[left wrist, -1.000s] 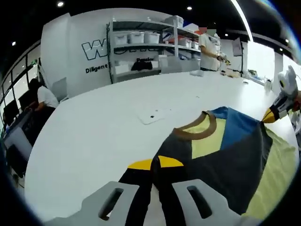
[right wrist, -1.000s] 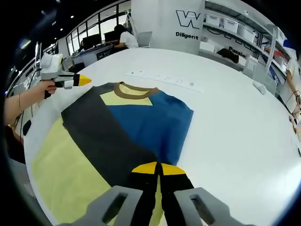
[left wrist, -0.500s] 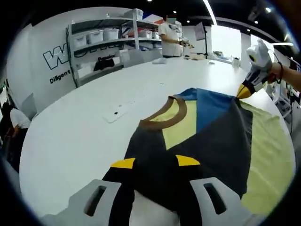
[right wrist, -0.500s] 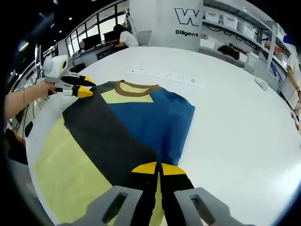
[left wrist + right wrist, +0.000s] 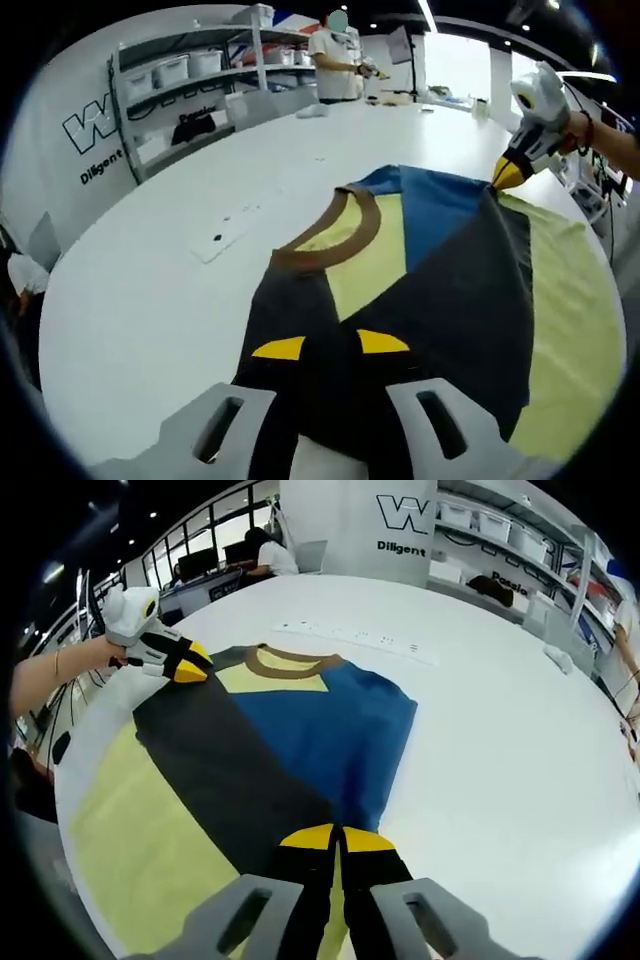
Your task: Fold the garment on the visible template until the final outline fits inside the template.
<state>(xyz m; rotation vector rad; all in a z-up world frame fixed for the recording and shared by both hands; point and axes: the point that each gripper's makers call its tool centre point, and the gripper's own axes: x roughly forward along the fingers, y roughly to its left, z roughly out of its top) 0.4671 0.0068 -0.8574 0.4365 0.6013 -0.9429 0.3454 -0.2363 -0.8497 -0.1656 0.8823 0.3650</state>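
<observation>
**A:** Claw check first: how do the two stand against the garment (image 5: 280, 750)?

**B:** Right claw (image 5: 336, 842) has its jaws drawn together on the garment's near hem, at the seam where dark panel meets blue. Left claw (image 5: 330, 347) is at the shoulder edge beside the brown collar (image 5: 340, 235), yellow tips apart with dark cloth lying between and under them. Whether it has actually bitten I cannot tell.

**A:** And from the right gripper view?

**B:** There the left claw (image 5: 185, 663) sits at the garment's top corner, just beside the collar, touching the cloth.

**A:** Where is the garment itself?

**B:** Spread flat on the white table (image 5: 500, 740), collar towards the shelves (image 5: 190, 90), with yellow, dark and blue panels all showing. I cannot make out a template outline under it.

**A:** So how far along?

**B:** Early, I judge. No panel lies over another, so no fold is made; the claws look set at opposite ends for a first fold. Every fold is left, and so is checking the outline.
</observation>
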